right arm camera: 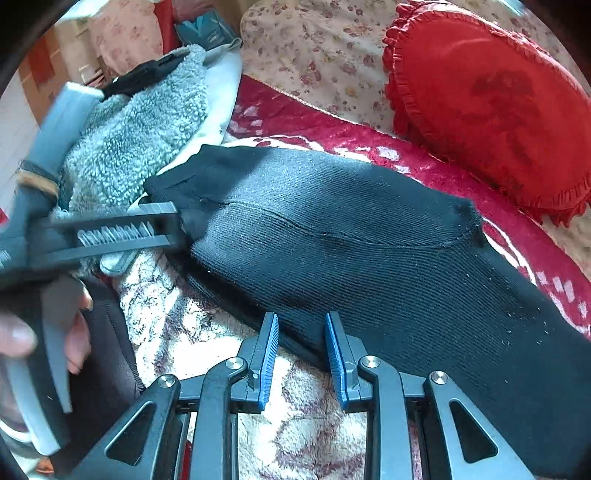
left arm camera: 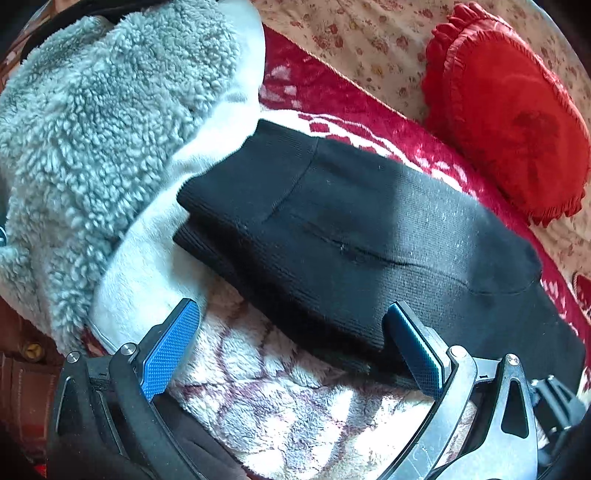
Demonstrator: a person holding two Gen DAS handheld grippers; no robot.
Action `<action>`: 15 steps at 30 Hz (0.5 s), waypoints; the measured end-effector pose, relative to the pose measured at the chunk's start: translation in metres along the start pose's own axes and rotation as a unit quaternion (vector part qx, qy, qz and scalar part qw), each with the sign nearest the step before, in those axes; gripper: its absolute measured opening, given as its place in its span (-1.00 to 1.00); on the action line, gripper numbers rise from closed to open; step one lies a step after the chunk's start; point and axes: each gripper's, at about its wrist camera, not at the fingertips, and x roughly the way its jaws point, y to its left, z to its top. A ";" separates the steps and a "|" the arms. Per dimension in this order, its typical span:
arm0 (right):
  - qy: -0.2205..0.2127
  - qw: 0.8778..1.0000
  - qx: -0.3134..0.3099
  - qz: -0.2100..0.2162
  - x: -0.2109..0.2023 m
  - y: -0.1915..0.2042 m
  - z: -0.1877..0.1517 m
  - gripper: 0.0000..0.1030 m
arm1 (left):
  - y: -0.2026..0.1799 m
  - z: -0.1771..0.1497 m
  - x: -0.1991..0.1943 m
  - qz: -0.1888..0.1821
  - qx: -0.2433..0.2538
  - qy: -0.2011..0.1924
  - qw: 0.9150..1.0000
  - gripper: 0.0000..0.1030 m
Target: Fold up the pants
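The black knit pants (left arm camera: 351, 236) lie folded in layers on a fluffy cream and maroon blanket (left arm camera: 288, 413). My left gripper (left arm camera: 291, 347) is open, its blue pads wide apart, just short of the pants' near edge. In the right wrist view the pants (right arm camera: 351, 240) stretch from centre left to lower right. My right gripper (right arm camera: 301, 354) is open with a narrow gap, its tips at the pants' near edge and nothing between them. The left gripper (right arm camera: 177, 225) shows there blurred, at the pants' left end.
A grey fleece garment with white lining (left arm camera: 92, 122) lies left of the pants. A red frilled cushion (left arm camera: 509, 110) sits at the back right on a floral sheet (left arm camera: 369, 33). A red patterned blanket (right arm camera: 332, 136) runs behind the pants.
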 end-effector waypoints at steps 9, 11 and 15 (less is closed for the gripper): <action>-0.012 0.996 0.074 -0.040 -0.043 -0.056 -0.008 -0.52 | -0.022 -0.006 -0.034 -0.020 0.020 -0.036 0.999 0.99; -0.005 0.995 0.084 -0.053 -0.045 -0.068 -0.014 -0.52 | -0.033 -0.008 -0.038 -0.033 0.028 -0.037 0.998 0.99; 0.020 0.993 0.092 -0.068 -0.035 -0.090 -0.022 -0.52 | -0.060 -0.018 -0.041 -0.052 0.059 -0.033 0.996 0.99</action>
